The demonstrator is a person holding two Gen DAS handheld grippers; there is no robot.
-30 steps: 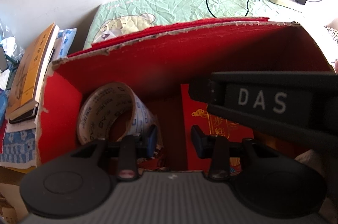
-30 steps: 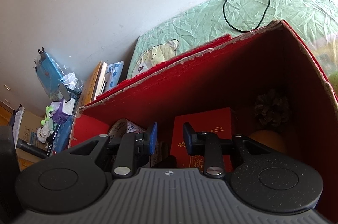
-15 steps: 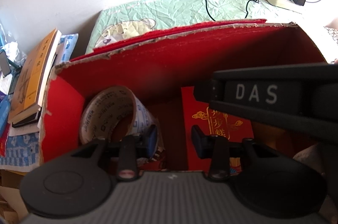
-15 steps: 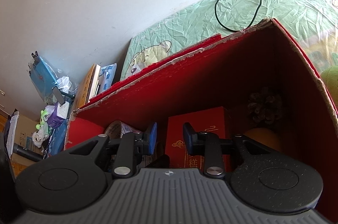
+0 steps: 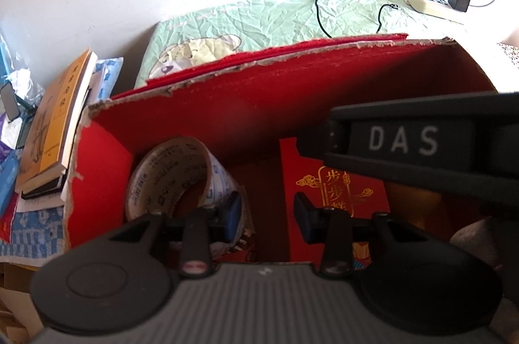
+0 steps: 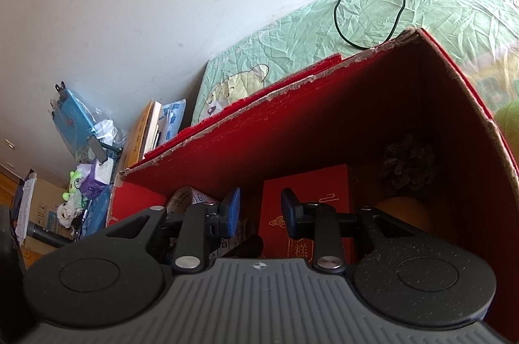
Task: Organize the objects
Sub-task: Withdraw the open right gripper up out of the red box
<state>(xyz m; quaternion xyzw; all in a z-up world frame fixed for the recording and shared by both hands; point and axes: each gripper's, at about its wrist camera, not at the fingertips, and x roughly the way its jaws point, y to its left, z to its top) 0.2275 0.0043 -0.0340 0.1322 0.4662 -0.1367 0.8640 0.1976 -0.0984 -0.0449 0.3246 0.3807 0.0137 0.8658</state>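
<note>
Both grippers, left [image 5: 267,216] and right [image 6: 260,212], fingers part-open, empty, poised above torn red cardboard box [image 5: 292,104]; printed tape roll [image 5: 175,172], red gift carton [image 5: 337,185] stowed inside.

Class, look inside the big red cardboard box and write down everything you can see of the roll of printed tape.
The roll of printed tape is a wide ring of whitish tape printed with dark lettering and small square marks. It stands on edge, tilted, its hollow core turned towards the left wrist camera. It sits in the left end of the red cardboard box, close to the left wall. The right wrist view shows only its top behind the claw. Neither claw grips it; whether it touches the wall is unclear.
</note>
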